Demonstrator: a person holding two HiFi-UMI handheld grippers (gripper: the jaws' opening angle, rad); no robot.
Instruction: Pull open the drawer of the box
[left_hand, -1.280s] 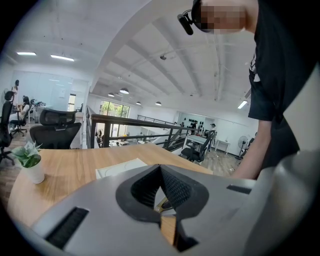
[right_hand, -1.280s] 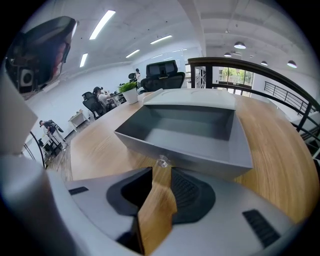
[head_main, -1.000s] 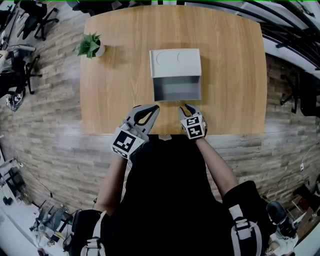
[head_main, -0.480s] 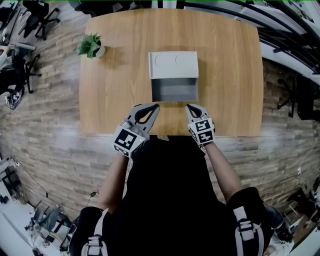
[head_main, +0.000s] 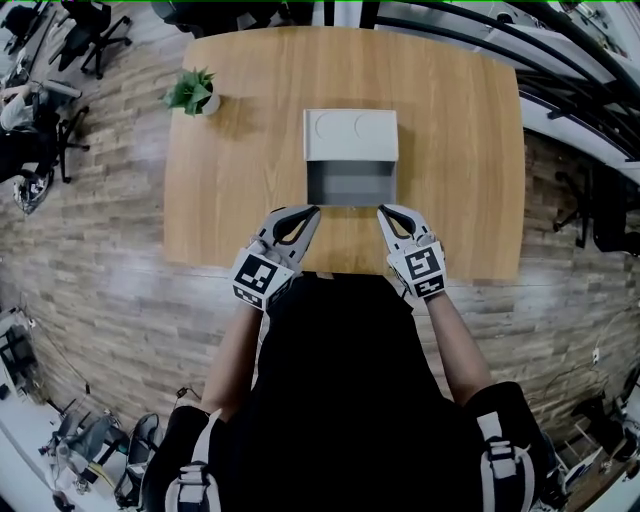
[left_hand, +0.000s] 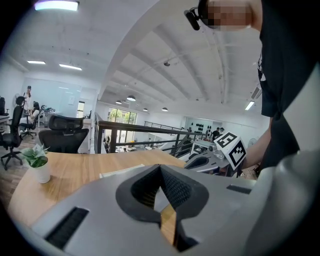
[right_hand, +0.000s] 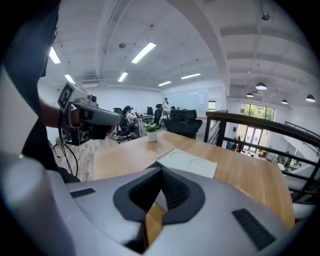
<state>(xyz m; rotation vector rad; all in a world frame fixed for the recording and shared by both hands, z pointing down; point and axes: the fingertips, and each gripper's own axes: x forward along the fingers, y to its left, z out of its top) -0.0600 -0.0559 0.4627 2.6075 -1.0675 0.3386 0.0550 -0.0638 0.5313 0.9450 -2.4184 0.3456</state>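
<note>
Your right gripper (head_main: 385, 212) has drifted rightward off the front edge of the drawer (head_main: 351, 185), and its jaws, spread a second ago, now meet on nothing; your left gripper (head_main: 312, 212) is pinched shut and empty too. One pale grey rectangular box (head_main: 351, 135), with two shallow round recesses in its smooth top, stands mid-way across the wood-grain table (head_main: 230, 170). Its single drawer is slid out toward you, so the long axis runs straight away from you.
</note>
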